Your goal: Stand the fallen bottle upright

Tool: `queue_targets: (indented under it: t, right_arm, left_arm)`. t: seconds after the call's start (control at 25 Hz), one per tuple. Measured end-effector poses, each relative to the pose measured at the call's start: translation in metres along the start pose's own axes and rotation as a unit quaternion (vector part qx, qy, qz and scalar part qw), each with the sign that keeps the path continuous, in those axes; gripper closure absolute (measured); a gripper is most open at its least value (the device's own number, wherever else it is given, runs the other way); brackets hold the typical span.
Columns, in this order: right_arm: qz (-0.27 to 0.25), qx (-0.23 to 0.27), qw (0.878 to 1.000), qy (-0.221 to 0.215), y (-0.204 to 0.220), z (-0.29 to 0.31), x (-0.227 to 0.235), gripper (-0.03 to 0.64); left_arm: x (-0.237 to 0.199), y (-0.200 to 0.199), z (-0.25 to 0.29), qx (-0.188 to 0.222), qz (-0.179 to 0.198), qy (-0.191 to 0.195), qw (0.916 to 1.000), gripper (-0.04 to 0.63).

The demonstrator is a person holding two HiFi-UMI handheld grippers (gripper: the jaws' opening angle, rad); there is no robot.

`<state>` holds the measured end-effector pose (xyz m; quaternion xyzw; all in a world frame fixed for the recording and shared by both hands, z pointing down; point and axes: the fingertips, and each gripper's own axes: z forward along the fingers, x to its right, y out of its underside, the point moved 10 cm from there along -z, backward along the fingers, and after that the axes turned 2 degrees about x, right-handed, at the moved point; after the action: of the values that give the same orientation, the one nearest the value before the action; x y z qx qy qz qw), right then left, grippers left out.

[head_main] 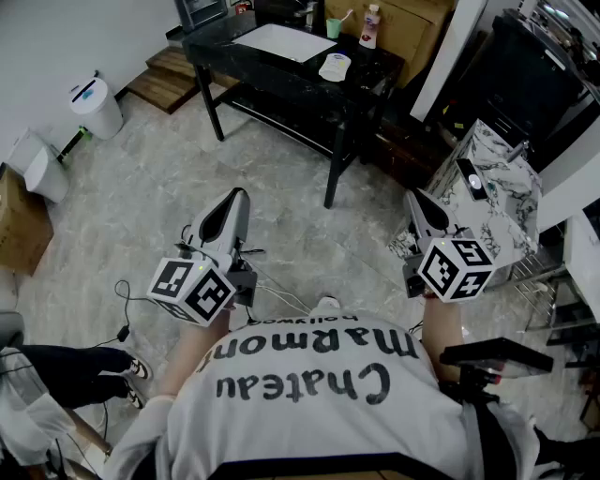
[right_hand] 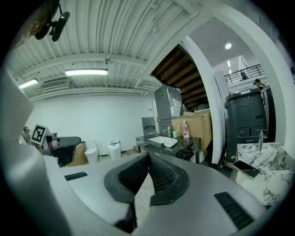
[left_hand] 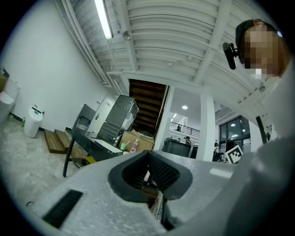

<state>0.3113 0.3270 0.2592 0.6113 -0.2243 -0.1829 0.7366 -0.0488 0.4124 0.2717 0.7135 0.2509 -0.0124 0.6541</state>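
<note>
Here, the left gripper [head_main: 233,199] has its jaws together on nothing, well ahead the white bottle [head_main: 335,67] with a blue label lies on its side on the black table [head_main: 298,81], and the right gripper [head_main: 415,199] is likewise closed and empty.

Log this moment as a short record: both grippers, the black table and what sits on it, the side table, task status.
left gripper: jaws together, nothing held
right gripper: jaws together, nothing held
black table: ahead of the person, across open floor, beyond both grippers
on the table: white sheet; green cup; upright bottle; white bottle lying flat
marble side table: at the person's right, phone on it
task status: not started; the white bottle lies down
</note>
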Motion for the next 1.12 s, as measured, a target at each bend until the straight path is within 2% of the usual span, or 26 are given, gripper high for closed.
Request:
queue_targets:
  t: [0.32,0.48,0.64,0.88,1.12]
  right_arm:
    - [0.005,-0.008,1.0,0.001,0.004,0.008,-0.003,0.604]
    - [0.003,-0.029,1.0,0.003,0.014,0.017,-0.004,0.604]
    - [0.03,-0.042,0.999,0.005,0.02,0.032,0.001,0.604]
    - [0.016,-0.055,0.998,0.002,0.024,0.081,0.005,0.604]
    - [0.022,-0.042,0.999,-0.003,0.012,0.149,0.029,0.604]
  left_arm:
    - [-0.006,-0.001,-0.001,-0.008,-0.006,0.004,0.9999,0.581]
    - [-0.014,0.005,0.001,-0.015,-0.018,0.002,0.9997,0.581]
    - [-0.026,0.014,0.008,-0.032,-0.039,0.0,0.9987,0.581]
    - [-0.05,0.021,0.035,-0.047,-0.047,0.006,0.9978,0.581]
    - [-0.083,0.015,0.085,-0.051,-0.041,0.006,0.9978,0.581]
